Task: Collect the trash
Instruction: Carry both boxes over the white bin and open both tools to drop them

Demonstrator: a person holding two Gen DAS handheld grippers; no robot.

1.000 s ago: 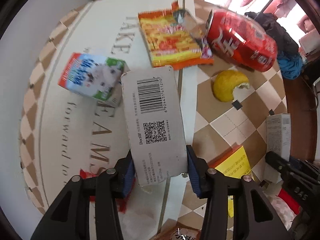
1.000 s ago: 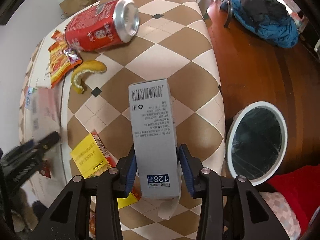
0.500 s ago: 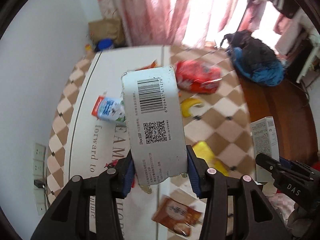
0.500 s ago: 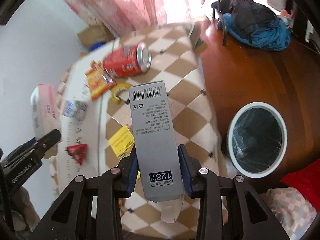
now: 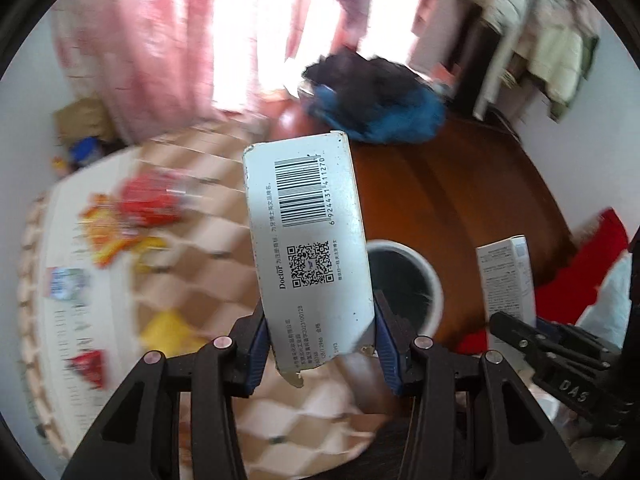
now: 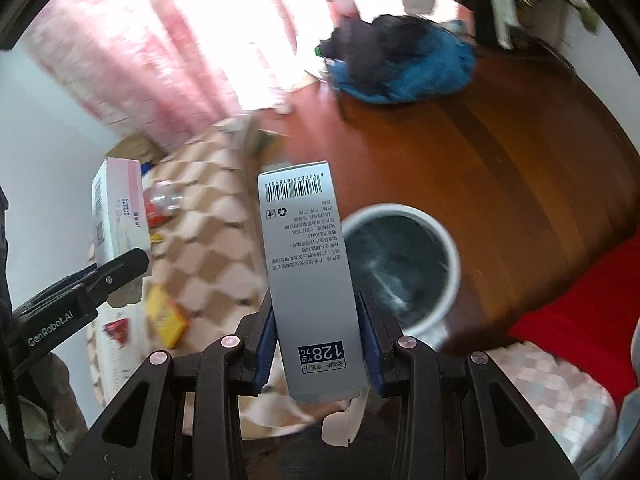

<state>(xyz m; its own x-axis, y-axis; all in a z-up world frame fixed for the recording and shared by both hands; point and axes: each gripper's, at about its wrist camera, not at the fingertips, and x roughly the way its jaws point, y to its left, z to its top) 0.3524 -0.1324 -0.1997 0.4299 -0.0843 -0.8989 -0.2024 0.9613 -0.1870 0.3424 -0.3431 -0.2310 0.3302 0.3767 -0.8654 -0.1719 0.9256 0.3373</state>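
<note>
In the left wrist view a barcode box stands at centre frame, clamped between the left gripper. Behind it, lower right of centre, is the trash bin on the wooden floor. The table fills the left, strewn with wrappers. In the right wrist view a price-tagged box sits centred in the right gripper, bin to its right.

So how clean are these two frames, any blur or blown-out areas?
Left wrist view: the checkered table and its litter are motion-smeared, while the white carton in the left claw stays sharp; the window behind is overexposed. Right wrist view: the grey box in the right claw is crisp, the white trash bin slightly blurred, the curtains washed out.
</note>
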